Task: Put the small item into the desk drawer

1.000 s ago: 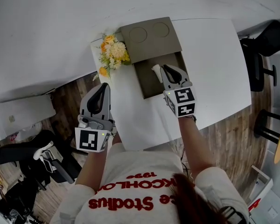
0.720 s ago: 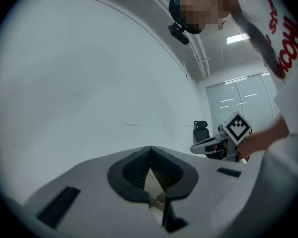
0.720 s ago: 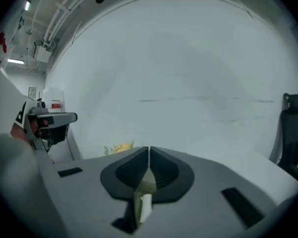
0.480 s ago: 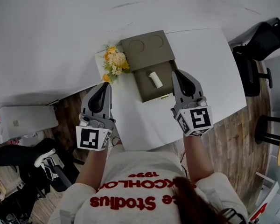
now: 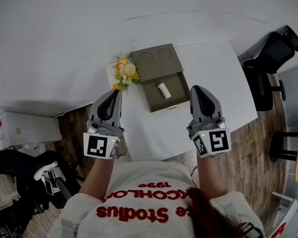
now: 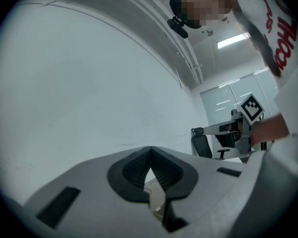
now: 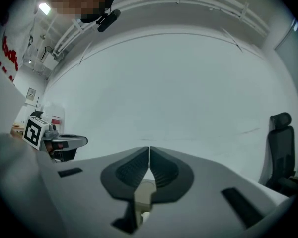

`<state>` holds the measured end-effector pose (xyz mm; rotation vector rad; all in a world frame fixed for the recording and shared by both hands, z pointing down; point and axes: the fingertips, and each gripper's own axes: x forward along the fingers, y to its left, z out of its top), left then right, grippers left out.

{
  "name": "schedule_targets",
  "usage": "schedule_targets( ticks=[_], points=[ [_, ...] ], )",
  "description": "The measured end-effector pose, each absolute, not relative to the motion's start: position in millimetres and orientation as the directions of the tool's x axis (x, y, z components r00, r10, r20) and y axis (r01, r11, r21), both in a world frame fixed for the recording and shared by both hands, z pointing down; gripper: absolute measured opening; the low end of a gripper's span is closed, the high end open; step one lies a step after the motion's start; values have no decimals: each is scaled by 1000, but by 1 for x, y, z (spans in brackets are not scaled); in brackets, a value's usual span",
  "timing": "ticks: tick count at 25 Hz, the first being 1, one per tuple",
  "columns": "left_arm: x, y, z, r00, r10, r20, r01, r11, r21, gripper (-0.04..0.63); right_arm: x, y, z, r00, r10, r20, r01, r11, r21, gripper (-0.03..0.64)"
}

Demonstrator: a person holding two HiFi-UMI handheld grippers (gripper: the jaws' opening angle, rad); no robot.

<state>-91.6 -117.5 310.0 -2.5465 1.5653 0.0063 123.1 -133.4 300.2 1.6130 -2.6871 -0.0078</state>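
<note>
A small white cylinder-shaped item (image 5: 164,90) lies inside the open olive drawer (image 5: 177,86) of a low box (image 5: 155,61) on the white desk (image 5: 213,71). My right gripper (image 5: 196,89) is held up to the right of the drawer, apart from it, shut with nothing between its fingers. My left gripper (image 5: 114,92) is raised at the desk's left edge, also shut and empty. In the left gripper view the pads meet at the tip (image 6: 150,151). The right gripper view shows its own pads (image 7: 149,155) closed the same way.
A bunch of yellow and white flowers (image 5: 125,70) stands at the box's left. A black office chair (image 5: 269,51) is beyond the desk's right end. White wall fills the far side. More chairs and clutter stand on the wooden floor at the lower left (image 5: 25,172).
The right gripper has pulled out of the drawer, leaving the white item inside, and has risen to the right of it with its jaws shut. The left gripper rose a little.
</note>
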Motion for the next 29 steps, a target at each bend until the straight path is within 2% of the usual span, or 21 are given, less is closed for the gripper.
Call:
schedule_targets(
  ticks=[9,29],
  points=[
    [-98,-102,309,437,-896,-82,-898,-430,-96,6,137,-115,280,-438,-897,-53,-898,440,-22,8],
    [-104,-86,302,435,-893,-113,-900,-426,-91,6,125,-98,273,-448,-892,-62,-894,449,1,8]
  ],
)
